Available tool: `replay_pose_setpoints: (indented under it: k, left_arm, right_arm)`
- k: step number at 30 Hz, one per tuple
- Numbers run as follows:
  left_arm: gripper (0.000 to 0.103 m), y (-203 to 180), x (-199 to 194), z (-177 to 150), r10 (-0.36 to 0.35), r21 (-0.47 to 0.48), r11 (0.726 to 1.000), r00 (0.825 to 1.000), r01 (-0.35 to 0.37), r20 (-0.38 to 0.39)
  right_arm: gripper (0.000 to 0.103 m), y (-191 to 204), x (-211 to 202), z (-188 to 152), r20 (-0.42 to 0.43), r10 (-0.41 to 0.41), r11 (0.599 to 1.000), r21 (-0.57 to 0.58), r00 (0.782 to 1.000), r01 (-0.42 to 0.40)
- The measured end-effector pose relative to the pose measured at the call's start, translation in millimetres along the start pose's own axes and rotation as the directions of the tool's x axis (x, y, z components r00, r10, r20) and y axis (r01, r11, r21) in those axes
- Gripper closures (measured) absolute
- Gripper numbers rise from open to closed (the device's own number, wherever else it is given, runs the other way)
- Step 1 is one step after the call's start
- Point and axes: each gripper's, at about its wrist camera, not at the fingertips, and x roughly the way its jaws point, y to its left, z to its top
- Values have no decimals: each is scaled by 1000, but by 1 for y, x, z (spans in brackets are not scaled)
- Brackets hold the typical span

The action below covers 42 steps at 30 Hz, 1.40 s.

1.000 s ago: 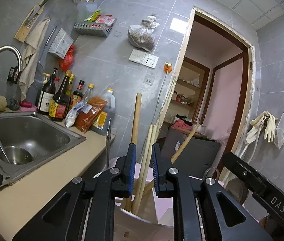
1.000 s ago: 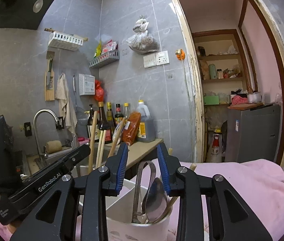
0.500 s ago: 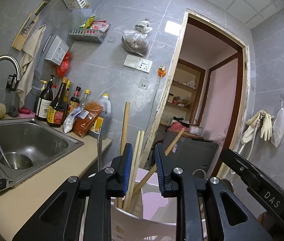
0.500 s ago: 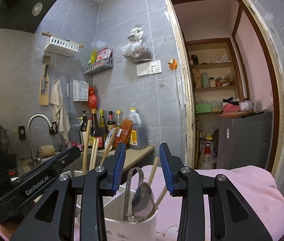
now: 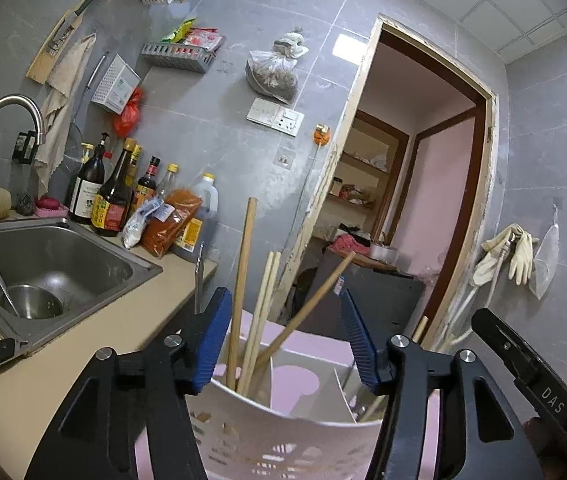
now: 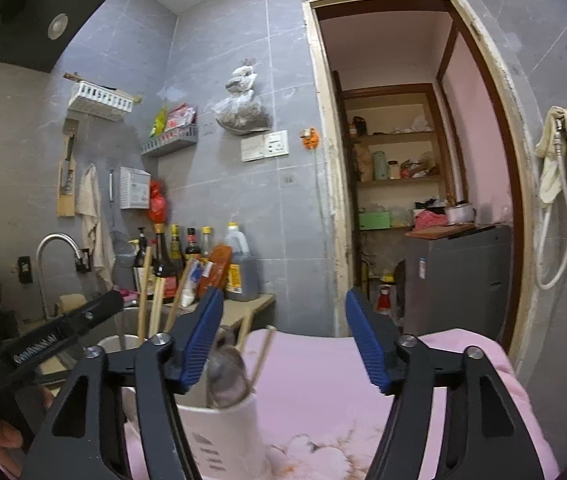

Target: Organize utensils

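Left tongs (image 5: 283,340): blue pads, a narrow slot a second ago, are now seen well apart and opening further; nothing is pressed, though the wooden chopsticks (image 5: 257,312) rise between the pads, nearer the left one. Right tongs (image 6: 281,340): likewise widened from a close gap and opening, with nothing gripped; only pink cloth (image 6: 363,380) and open air lie between the pads. The release of both is judged to mean that the last utensils have been let go into place and that this sorting step is finished or nearly so. White utensil holder (image 5: 283,432), just below and ahead of the left tongs: divided into compartments; the left compartment holds the chopsticks, some upright, one leaning right across the divider; a further stick tip shows by the right pad. In the right wrist view the holder lies under the left pad, and a metal spoon (image 6: 227,376) with thin sticks is held in its near compartment. Sink (image 5: 83,256), left of the left tongs, set in the table (image 5: 83,360): a steel bowl (image 5: 29,304) with a spoon handle inside.
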Motion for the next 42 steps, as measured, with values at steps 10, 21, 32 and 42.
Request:
replay_pose_setpoints:
  k: [10, 21, 32, 42]
  left_arm:
    - [10, -11, -18, -6, 12, 4, 1000, 997, -11, -71]
    - [6, -35, -40, -30, 13, 58, 998, 980, -2, -198]
    - [6, -58, -74, -50, 36, 140, 990, 979, -8, -200]
    - [6, -65, -104, -57, 69, 183, 983, 974, -29, -216]
  right_arm:
    - [26, -23, -29, -1, -23, -69, 997, 21, 997, 70]
    - [5, -30, -71, -5, -48, -90, 995, 35, 995, 92]
    - [0, -31, -109, -14, -78, -126, 992, 21, 989, 128]
    - [0, -25, -145, -19, -117, -164, 986, -7, 979, 164]
